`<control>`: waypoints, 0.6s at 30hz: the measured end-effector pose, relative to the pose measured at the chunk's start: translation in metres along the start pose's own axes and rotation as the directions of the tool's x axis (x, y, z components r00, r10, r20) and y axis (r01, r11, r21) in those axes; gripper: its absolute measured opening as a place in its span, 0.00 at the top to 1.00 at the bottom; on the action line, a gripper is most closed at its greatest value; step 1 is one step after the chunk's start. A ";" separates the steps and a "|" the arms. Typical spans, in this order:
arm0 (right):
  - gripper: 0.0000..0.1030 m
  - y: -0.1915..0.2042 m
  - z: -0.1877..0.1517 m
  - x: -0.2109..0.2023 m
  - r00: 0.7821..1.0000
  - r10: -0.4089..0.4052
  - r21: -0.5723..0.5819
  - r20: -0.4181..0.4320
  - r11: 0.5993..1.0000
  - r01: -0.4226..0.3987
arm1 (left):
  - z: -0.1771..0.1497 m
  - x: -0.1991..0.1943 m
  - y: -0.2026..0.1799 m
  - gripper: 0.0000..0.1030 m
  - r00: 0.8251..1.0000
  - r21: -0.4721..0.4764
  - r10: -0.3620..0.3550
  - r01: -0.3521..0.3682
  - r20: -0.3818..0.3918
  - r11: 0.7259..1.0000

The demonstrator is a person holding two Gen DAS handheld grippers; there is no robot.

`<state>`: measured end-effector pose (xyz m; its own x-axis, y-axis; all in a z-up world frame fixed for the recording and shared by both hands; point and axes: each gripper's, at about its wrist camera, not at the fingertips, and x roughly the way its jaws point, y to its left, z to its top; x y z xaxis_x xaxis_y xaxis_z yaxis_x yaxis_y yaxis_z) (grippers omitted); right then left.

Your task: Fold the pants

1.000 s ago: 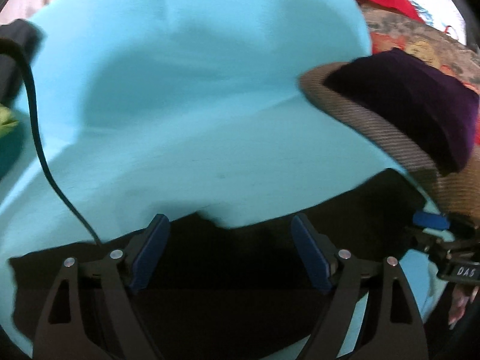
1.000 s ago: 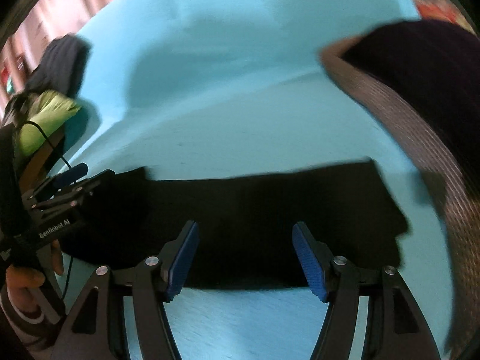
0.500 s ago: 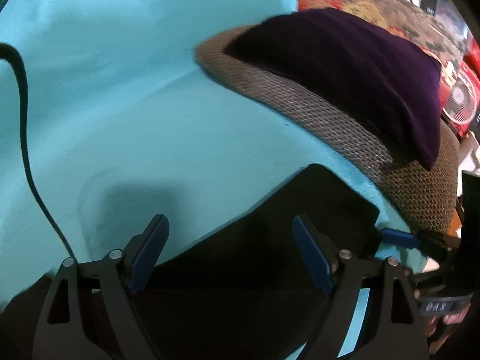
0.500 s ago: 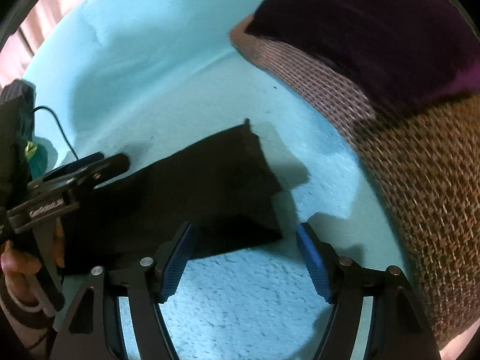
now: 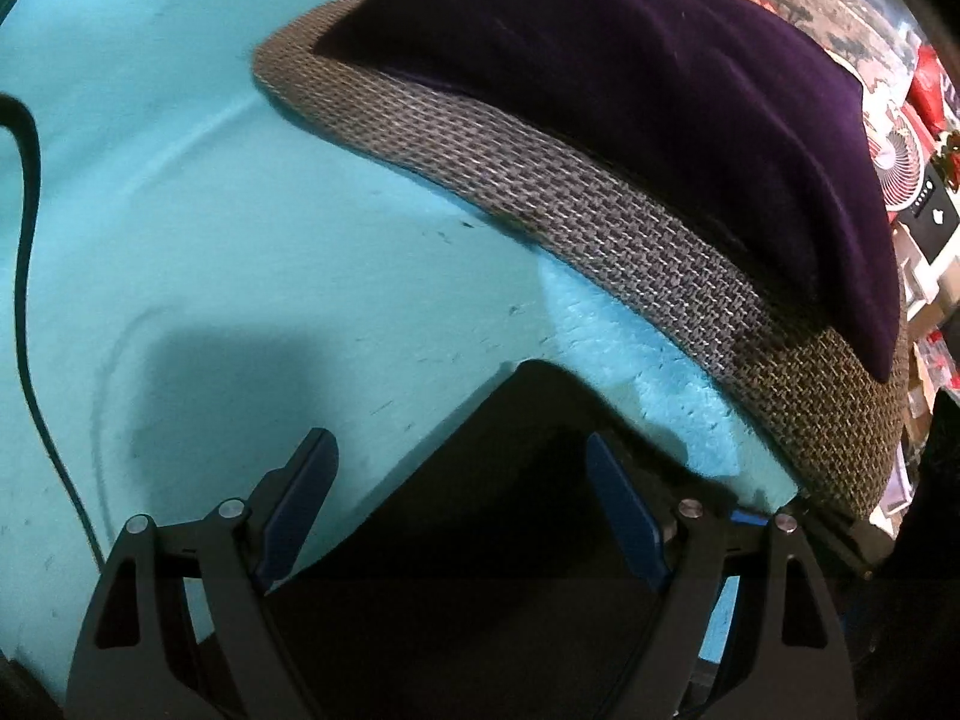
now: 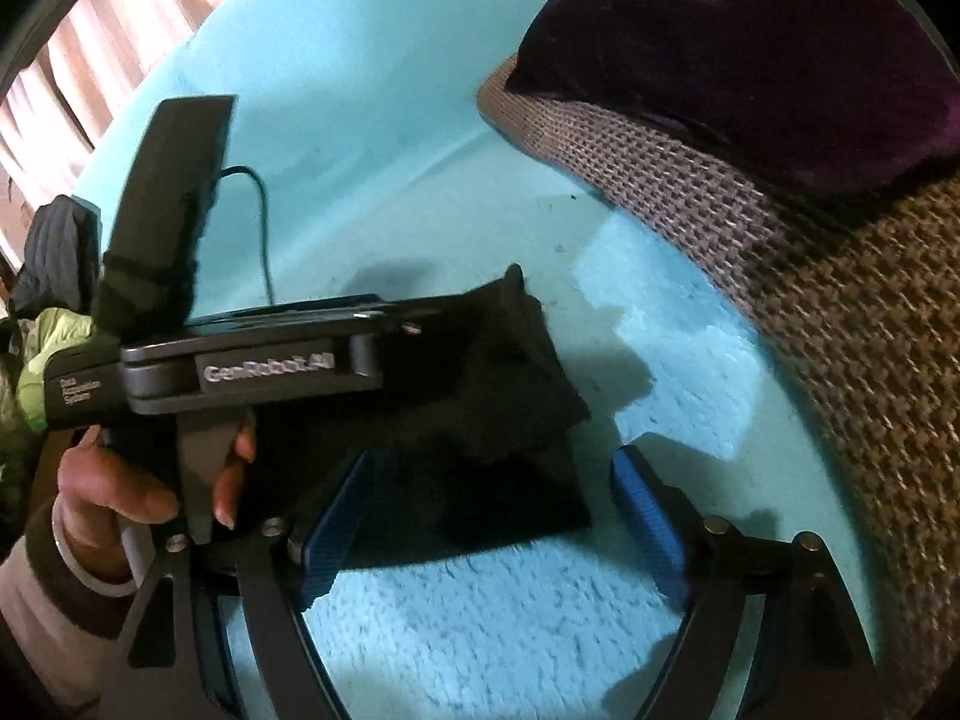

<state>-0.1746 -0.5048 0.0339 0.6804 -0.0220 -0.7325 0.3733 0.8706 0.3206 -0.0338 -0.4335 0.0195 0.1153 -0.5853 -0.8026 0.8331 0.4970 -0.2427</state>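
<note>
The black pants (image 6: 480,420) lie folded on the turquoise foam pad (image 6: 510,630), their far corner pointing toward 12 o'clock, near the woven grey cushion (image 6: 750,252) at 2 o'clock. A dark purple pillow (image 6: 750,42) rests on top of that cushion.

The right gripper (image 6: 492,522) is low over the near edge of the pants with its blue pads wide apart; the left pad (image 6: 333,528) is over the cloth and the right pad is over bare foam. It holds nothing.

The left gripper (image 5: 462,510) also has its tongs spread wide, with the pants' corner between them. In the right wrist view it comes in level from 9 o'clock above the cloth, and the person's left hand (image 6: 144,480) wraps its handle, fingers curled on the trigger. A black cable (image 5: 27,276) runs over the foam at 9 o'clock.
</note>
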 end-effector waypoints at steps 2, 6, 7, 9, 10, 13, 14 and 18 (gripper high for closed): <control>0.48 -0.003 0.001 0.003 1.000 0.024 0.023 0.010 0.999 -0.024 | 0.002 0.010 -0.007 0.18 0.999 0.009 -0.048 0.048 -0.012 0.999; 0.64 -0.010 0.004 0.009 0.999 0.047 0.059 0.015 0.997 -0.047 | 0.003 0.016 -0.024 0.36 0.998 0.086 -0.055 0.056 -0.012 0.995; 0.73 -0.012 0.005 0.010 0.999 0.049 0.061 0.017 0.997 -0.050 | 0.002 0.017 -0.029 0.42 0.998 0.117 -0.055 0.056 -0.011 0.992; 0.83 -0.012 0.005 0.013 0.997 0.076 0.074 0.009 0.994 -0.076 | 0.002 0.017 -0.037 0.64 0.999 0.152 -0.052 0.053 -0.007 0.987; 0.85 -0.011 0.006 0.012 0.997 0.083 0.077 0.012 0.994 -0.083 | 0.002 0.015 -0.041 0.69 0.998 0.170 -0.059 0.060 -0.012 0.984; 0.86 -0.005 0.008 0.002 0.993 0.110 0.060 0.036 0.992 -0.112 | 0.002 0.003 -0.044 0.80 0.997 0.171 -0.073 0.072 -0.003 0.983; 0.87 -0.002 0.009 -0.002 0.992 0.117 0.054 0.042 0.991 -0.119 | 0.001 -0.008 -0.041 0.82 0.996 0.162 -0.087 0.084 0.010 0.983; 0.87 0.028 0.018 -0.027 0.980 0.179 -0.019 0.081 0.984 -0.178 | -0.002 -0.067 -0.033 0.83 0.993 0.144 -0.075 0.060 0.096 0.988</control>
<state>-0.1711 -0.4884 0.0730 0.7853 0.0945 -0.6119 0.2337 0.8699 0.4342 -0.0697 -0.4095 0.0798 0.1040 -0.6793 -0.7265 0.9077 0.3634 -0.2099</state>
